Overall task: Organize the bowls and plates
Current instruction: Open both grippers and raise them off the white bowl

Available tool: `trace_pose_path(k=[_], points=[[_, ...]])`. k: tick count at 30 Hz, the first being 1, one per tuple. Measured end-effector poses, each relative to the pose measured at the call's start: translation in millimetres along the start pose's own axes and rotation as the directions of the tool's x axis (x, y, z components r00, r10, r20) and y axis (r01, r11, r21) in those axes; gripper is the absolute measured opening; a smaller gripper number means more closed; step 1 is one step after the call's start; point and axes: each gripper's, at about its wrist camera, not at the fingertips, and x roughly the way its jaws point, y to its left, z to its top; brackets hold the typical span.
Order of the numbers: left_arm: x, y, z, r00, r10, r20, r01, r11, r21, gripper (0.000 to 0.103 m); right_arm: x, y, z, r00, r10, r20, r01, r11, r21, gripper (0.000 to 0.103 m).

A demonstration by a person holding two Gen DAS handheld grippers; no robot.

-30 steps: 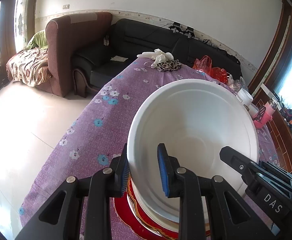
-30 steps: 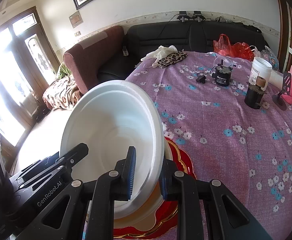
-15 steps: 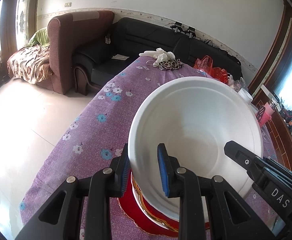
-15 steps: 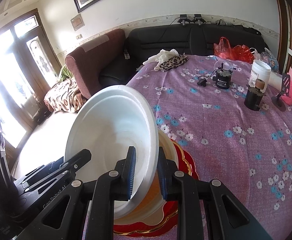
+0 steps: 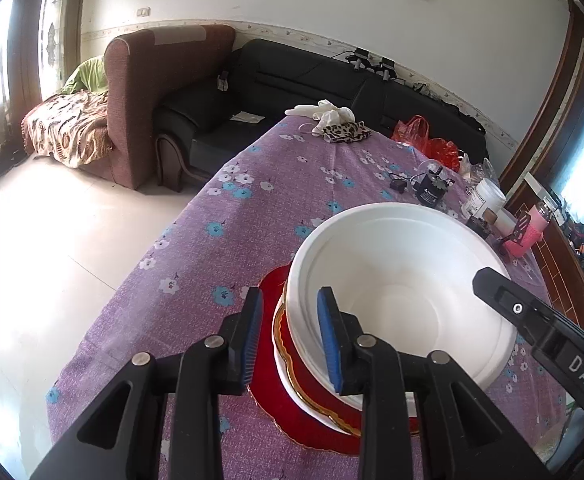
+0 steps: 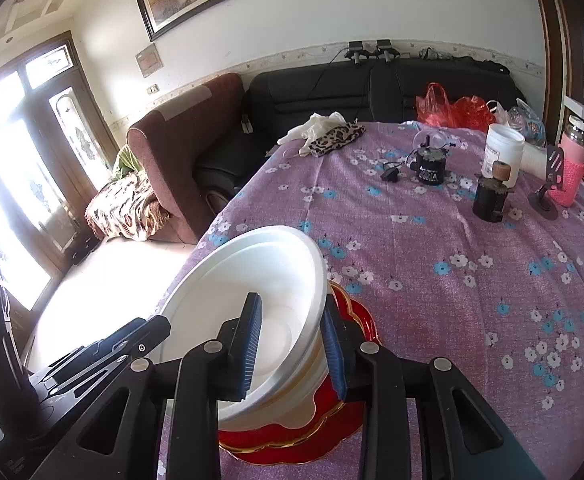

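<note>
While tilted leftward, white bowl (image 6: 252, 300) rests on red plates (image 6: 332, 428).

Right hand-held gripper (image 6: 292, 344) straddles white bowl (image 6: 252, 304) rim, unclamped.

Opposite close wrist views — both share bowl (image 5: 404, 296)

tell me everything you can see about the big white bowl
The white bowl is large, deep and plain, looking like matte plastic or foam, with a stepped rim and a flat round base. It is empty and sits tilted on a stack of plates, red with wavy gold edging, on the purple floral tablecloth. The left tongs straddle its near rim, as do the right tongs on the opposite side; both look slightly open around it.
</note>
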Motion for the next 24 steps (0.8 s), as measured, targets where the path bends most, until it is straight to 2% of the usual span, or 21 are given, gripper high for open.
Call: trace_pose_path(k=[1,2,3,4,8,11,17,21,23,24], points=[[-1.5,1.5,-0.7,1.0,0.006,0.0,-0.006,1.0,-0.009,0.048,-3.9,-0.1,-1.3,1.0,0.0,0.011,0.0,1.0,-0.003,0.036],[-3.6,3.2,-1.7,1.0,0.014,0.006,-0.013,1.0,-0.02,0.057,-7.5,-0.3,-2.6,1.0,-0.001,0.021,0.001,1.0,-0.006,0.04],[-5.6,4.3,-2.1,1.0,0.02,0.014,-0.02,0.999,-0.027,0.073,-13.3,-0.3,-4.9,0.999,0.0,0.038,0.001,1.0,-0.01,0.042],[-9.6,5.5,-3.7,0.999,0.033,0.033,-0.032,0.999,-0.034,0.078,-17.5,-0.6,-6.4,0.999,0.0,0.051,0.001,1.0,-0.013,0.047],[-22.0,3.3,-9.4,0.995,0.064,0.072,-0.062,0.998,-0.025,0.082,-37.3,-4.5,-16.4,0.994,-0.017,0.11,0.02,0.999,-0.028,0.064],[-29.5,0.1,-14.8,0.992,0.08,0.093,-0.079,0.997,-0.022,0.084,-47.5,-12.5,-24.7,0.991,-0.023,0.131,0.026,0.999,-0.023,0.069],[-47.3,-10.7,-26.9,0.981,0.128,0.149,-0.127,0.992,-0.018,0.085,-61.1,-35.5,-43.5,0.99,-0.039,0.139,0.039,0.999,0.0,0.071],[-68.3,-22.0,-37.9,0.952,0.186,0.241,-0.189,0.982,-0.01,0.085,-68.7,-48.3,-59.2,0.99,-0.041,0.137,0.04,0.999,0.008,0.071],[-84.4,-28.9,-44.7,0.923,0.222,0.315,-0.229,0.973,-0.016,0.087,-72.4,-52.4,-65.5,0.989,-0.043,0.142,0.042,0.999,0.008,0.071],[-93.0,-32.7,-47.8,0.904,0.239,0.355,-0.247,0.969,-0.022,0.093,-74.8,-54.4,-69.1,0.989,-0.044,0.144,0.043,0.999,0.007,0.071]])
